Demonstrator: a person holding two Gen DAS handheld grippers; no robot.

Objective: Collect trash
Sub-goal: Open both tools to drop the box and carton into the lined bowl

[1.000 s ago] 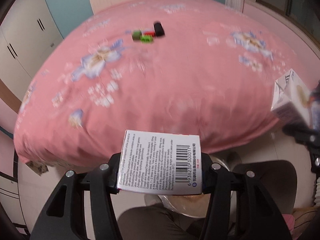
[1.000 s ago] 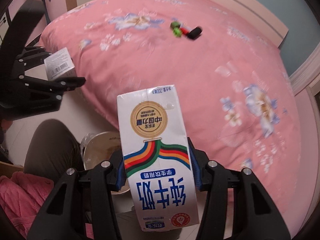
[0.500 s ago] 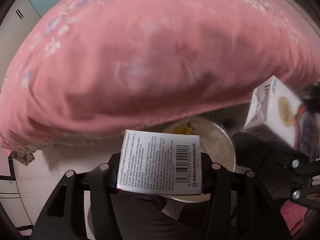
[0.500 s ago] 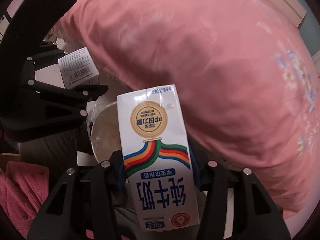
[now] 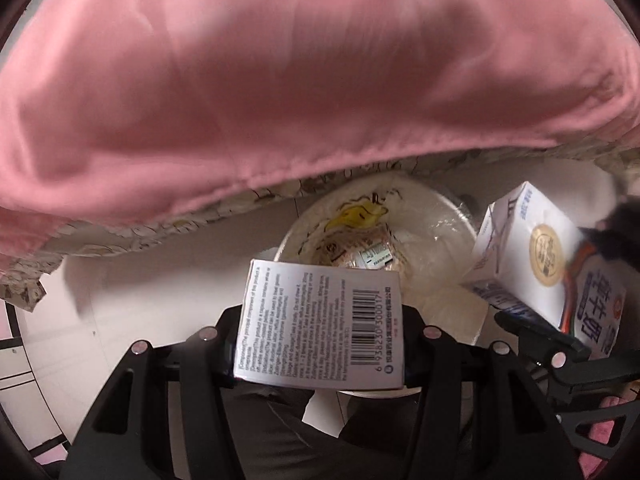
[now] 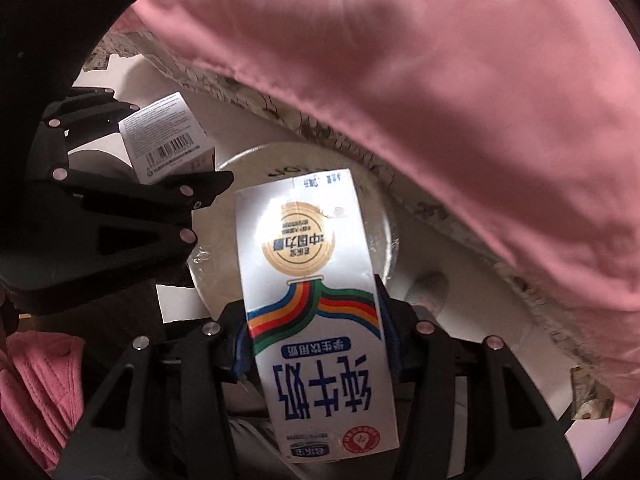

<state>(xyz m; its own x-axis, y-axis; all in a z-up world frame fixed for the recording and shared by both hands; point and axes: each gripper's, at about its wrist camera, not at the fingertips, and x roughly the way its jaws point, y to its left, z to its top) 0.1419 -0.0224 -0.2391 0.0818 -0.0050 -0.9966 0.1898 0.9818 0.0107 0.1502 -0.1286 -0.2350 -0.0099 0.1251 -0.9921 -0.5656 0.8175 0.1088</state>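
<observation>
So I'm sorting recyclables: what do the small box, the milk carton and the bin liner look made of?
Small box: thin printed cardboard with a slight sheen, crisp folded edges, barcode. Milk carton: glossy coated paperboard, judging by its glare and folded seams. Bin liner: thin clear plastic film, probably; it crinkles and glints.

Right gripper (image 6: pixel 316 344) fingers clamp milk carton (image 6: pixel 316 304) above lined bin (image 6: pixel 380 216); pink bedspread (image 6: pixel 440 80) overhangs.

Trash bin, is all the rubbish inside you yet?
Some is: wrappers already lie in the lined bin. In hand: the left tool grips a small barcoded box and the right tool grips a milk carton, both above the bin. Left to do: let both go.
</observation>
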